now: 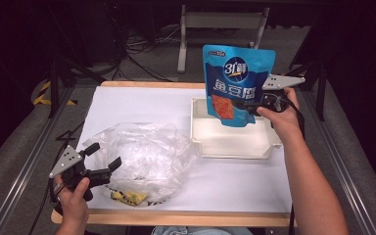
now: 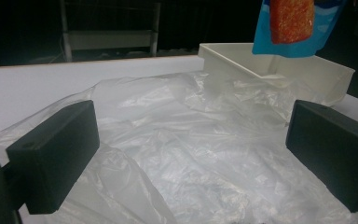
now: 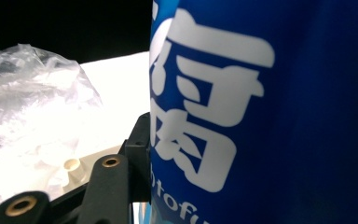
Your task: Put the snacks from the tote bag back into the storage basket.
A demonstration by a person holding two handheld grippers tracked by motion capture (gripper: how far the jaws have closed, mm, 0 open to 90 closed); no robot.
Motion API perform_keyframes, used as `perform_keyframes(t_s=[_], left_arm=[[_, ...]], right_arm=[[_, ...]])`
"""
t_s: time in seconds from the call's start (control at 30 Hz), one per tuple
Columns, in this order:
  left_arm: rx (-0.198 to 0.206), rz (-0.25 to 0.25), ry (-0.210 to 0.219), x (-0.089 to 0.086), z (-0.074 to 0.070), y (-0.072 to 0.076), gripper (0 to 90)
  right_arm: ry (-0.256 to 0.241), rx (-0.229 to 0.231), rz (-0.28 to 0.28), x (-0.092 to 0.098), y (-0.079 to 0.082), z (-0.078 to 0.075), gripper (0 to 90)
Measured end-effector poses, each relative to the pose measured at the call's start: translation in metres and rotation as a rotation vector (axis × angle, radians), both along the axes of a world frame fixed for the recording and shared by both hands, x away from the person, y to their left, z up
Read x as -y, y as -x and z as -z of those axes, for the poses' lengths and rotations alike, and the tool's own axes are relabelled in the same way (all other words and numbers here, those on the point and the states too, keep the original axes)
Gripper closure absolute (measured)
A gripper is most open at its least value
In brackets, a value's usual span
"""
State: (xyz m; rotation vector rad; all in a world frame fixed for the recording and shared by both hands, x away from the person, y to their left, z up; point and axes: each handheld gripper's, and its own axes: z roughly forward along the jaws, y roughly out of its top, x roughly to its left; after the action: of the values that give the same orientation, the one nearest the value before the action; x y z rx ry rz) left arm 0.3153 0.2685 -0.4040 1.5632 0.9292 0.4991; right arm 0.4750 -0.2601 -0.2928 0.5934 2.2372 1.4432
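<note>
White table (image 1: 142,100) with wooden edge; crumpled clear plastic bag (image 1: 144,156) at front left, yellow item (image 1: 127,197) under its near edge; grey floor (image 1: 14,147) with black cables (image 1: 137,58); metal frame (image 1: 223,22) beyond.

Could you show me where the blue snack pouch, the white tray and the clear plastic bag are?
blue snack pouch (image 1: 237,78): high view, middle of its printed front.
white tray (image 1: 235,151): high view, near rim.
clear plastic bag (image 2: 200,140): left gripper view, crumpled middle between the jaws.
</note>
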Motion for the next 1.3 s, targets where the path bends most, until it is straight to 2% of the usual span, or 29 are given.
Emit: perform_keyframes(t_s=[0.27, 0.83, 1.1, 1.23, 1.3], left_arm=[[-0.002, 0.001, -0.001, -0.001, 0.000, 0.000, 3.4], [-0.001, 0.000, -0.001, -0.002, 0.000, 0.000, 3.4], [-0.007, 0.000, -0.003, -0.002, 0.000, 0.000, 3.4], [-0.003, -0.001, -0.002, -0.002, 0.000, 0.000, 3.4], [-0.004, -0.002, -0.001, -0.002, 0.000, 0.000, 3.4]], right_arm=[[0.029, -0.032, 0.022, -0.003, -0.012, 0.019, 54.1], [0.061, -0.054, 0.020, -0.015, -0.023, 0.044, 54.0], [0.041, -0.071, 0.020, -0.013, -0.028, 0.061, 53.9], [0.050, -0.080, 0.028, -0.011, -0.030, 0.070, 53.5], [0.036, -0.080, 0.028, -0.009, -0.030, 0.072, 53.1]])
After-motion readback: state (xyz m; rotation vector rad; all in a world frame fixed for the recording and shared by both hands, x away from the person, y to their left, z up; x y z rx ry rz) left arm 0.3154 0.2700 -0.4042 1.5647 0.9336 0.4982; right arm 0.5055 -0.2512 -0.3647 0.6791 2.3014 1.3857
